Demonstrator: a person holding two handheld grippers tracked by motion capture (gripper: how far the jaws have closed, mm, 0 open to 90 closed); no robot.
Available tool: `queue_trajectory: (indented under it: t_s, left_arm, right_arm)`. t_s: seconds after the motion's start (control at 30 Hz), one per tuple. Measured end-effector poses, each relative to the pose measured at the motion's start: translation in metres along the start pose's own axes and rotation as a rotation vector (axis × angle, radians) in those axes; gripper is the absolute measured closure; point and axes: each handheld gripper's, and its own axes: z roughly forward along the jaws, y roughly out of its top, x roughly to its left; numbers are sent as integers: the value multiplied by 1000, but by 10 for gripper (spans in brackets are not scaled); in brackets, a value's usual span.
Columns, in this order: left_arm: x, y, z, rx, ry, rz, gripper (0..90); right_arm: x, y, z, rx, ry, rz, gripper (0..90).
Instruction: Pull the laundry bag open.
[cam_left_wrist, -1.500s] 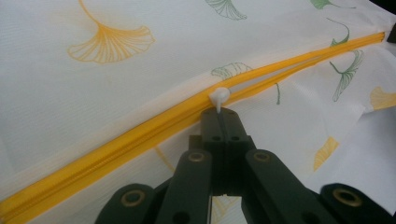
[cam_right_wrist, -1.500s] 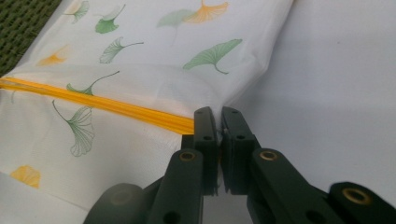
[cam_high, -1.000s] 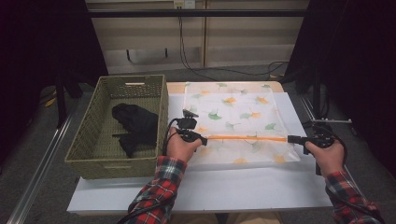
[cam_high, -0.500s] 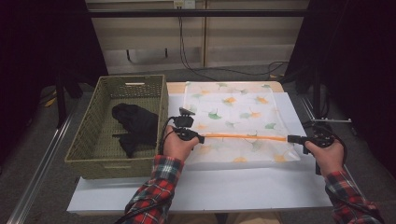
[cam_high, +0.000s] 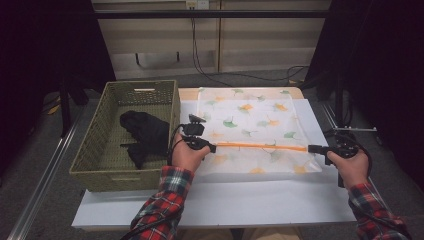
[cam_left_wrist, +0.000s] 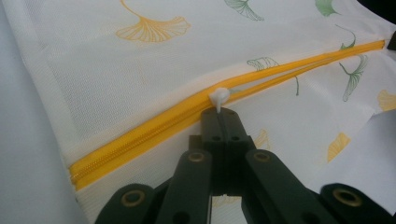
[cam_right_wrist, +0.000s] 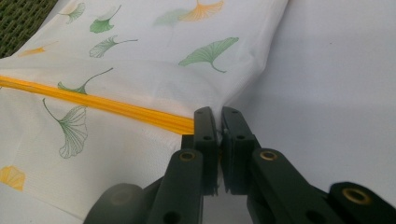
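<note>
A white mesh bag printed with green and orange leaves lies flat on the table. An orange zipper runs across its near part. My left gripper is shut on the white zipper pull near the zipper's left end. Beyond the slider the two zipper rows run apart. My right gripper is shut on the bag's edge at the zipper's right end, its jaws pressed together over the fabric.
A woven olive basket stands left of the bag and holds a black garment. The white table top stretches toward me. Cables and dark stands lie behind the table.
My left gripper has slid a little to the left along the zipper with the pull in its jaws. The right gripper has stayed put.
</note>
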Motion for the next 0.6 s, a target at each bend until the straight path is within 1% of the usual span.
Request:
queue_trajectory:
  t_s: [0.03,0.07,0.17,0.23,0.3,0.33,0.43,0.6]
  left_arm:
    - [0,0,-1,3,0,2,900]
    - [-1,1,-1,0,-2,0,900]
    - [-1,1,-3,2,4,1,900]
    - [-1,1,-3,-10,4,-18,900]
    - [-1,2,-5,-8,10,-10,900]
    - [-1,3,-6,-3,15,1,900]
    - [-2,4,-9,-10,7,-7,900]
    - [-3,7,-12,-11,5,3,900]
  right_arm:
    - [0,0,0,0,1,1,860]
    - [-1,0,0,-4,1,-12,860]
    - [-1,0,0,-9,1,-14,860]
    - [-2,0,-1,-5,-5,-10,860]
    - [-2,0,-1,-5,-1,-6,860]
    - [-2,0,-1,-4,-3,-6,859]
    - [-2,1,-1,-4,-1,0,860]
    - [-2,1,-1,-6,-4,-3,860]
